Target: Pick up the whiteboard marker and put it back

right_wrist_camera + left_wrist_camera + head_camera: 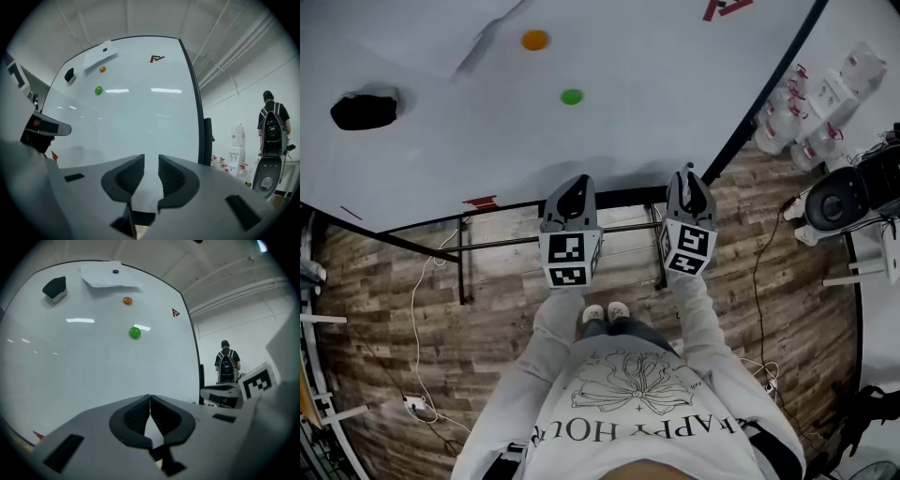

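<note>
One whiteboard [628,122], white with a black frame, is taking up most of every view, standing on a wood-pattern floor [394,300]. The person's pale sweatshirt [628,403] is carrying a flower drawing and lettering that appears to read "HAPPY HOUR", seen upside down in the head view. A cluster of white bottles [806,112] with red labels is sitting to the board's right; their print is too small to read.

The left gripper [571,187] is pointing at the board's lower edge with its jaws pressed together at the tips and nothing between them. The right gripper [690,178] is hanging beside it with its jaws parted, only a bare gap between them. Both are showing black-and-white square codes on their cubes.

A black eraser [364,111] is clinging to the board's upper left. A paper sheet [110,277] is hanging beside it under a blue magnet [115,272]. An orange magnet [534,40] and a green magnet [571,97] are sitting below that. A red logo [175,312] is marking the top right corner, its letters unclear.

The whiteboard marker is not showing clearly in any view; neither gripper is holding it.
</note>
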{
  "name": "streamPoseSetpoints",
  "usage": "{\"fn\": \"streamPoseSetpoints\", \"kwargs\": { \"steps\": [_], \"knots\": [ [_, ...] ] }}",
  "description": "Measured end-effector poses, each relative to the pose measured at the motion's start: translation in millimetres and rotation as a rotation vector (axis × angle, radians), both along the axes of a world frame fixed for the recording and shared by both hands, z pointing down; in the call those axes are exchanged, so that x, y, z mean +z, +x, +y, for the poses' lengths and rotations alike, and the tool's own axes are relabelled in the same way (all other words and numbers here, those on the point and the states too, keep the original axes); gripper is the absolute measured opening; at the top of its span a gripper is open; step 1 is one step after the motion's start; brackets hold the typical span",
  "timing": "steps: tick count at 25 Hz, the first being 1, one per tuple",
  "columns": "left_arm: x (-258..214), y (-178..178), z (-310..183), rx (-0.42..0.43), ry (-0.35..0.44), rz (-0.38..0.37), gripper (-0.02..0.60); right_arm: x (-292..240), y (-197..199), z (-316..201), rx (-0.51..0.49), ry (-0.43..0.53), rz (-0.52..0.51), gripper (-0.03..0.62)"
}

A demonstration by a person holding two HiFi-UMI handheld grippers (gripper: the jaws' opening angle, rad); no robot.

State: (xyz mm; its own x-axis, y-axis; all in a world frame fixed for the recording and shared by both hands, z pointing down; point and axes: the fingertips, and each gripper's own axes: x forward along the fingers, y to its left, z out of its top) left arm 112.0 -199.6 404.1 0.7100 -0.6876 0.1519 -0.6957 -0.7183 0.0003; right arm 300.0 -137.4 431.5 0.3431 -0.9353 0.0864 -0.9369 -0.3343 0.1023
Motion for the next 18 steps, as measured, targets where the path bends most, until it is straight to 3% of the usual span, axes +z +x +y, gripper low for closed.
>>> {"fn": "streamPoseSetpoints", "kwargs": {
  "steps": [18],
  "knots": [
    [-31,-66,1,-0.114,0.052,0.051,0.006,-37,-74,-8,-0.107,0.085,-0.043,0.051]
  ]
}}
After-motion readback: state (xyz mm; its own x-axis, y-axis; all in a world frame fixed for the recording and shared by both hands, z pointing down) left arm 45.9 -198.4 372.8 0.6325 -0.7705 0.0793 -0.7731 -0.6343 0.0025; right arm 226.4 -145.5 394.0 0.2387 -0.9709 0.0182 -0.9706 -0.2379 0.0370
